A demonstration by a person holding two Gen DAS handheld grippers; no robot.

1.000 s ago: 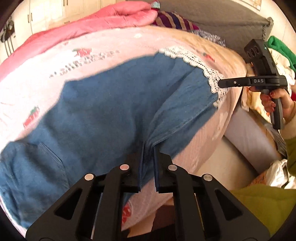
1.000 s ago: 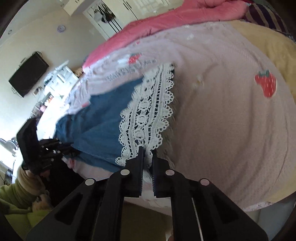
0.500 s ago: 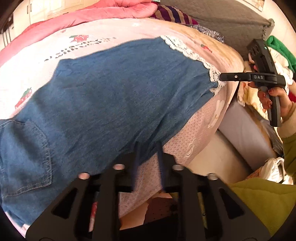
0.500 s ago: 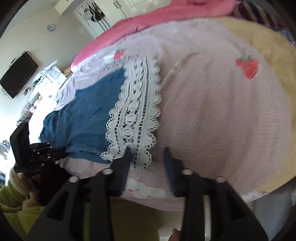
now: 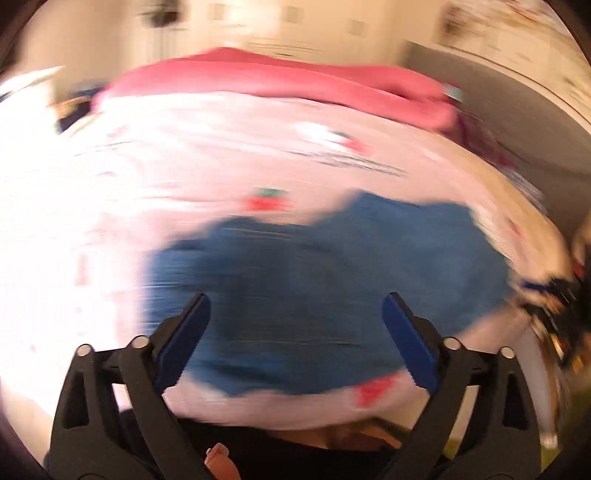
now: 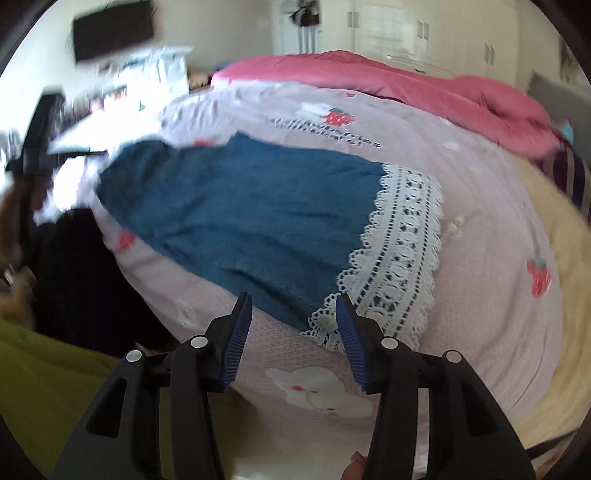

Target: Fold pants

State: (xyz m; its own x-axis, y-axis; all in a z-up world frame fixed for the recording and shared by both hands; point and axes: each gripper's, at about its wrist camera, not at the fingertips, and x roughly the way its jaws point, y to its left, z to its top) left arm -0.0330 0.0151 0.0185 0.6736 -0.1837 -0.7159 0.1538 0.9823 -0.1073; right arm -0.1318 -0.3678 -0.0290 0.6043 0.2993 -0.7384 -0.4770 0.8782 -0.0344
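Observation:
The blue denim pants (image 6: 236, 210) lie flat on the pink strawberry bedspread (image 6: 491, 229), with a white lace hem (image 6: 402, 254) at their right end. My right gripper (image 6: 293, 301) is open and empty, just in front of the lace hem's near corner. In the blurred left wrist view the pants (image 5: 325, 280) fill the middle. My left gripper (image 5: 295, 301) is wide open and empty, above the near edge of the denim. The left gripper also shows blurred at the far left of the right wrist view (image 6: 35, 147).
A pink duvet (image 6: 388, 81) is bunched along the far side of the bed. A beige blanket (image 6: 554, 229) and striped fabric lie at the right. A green sleeve (image 6: 55, 376) is at the lower left. Wardrobes and a wall TV (image 6: 110, 29) stand behind.
Both grippers have let go of the pants and opened. They have pulled back from the fabric, and the left wrist view swings fast and is blurred. The pants now lie flat.

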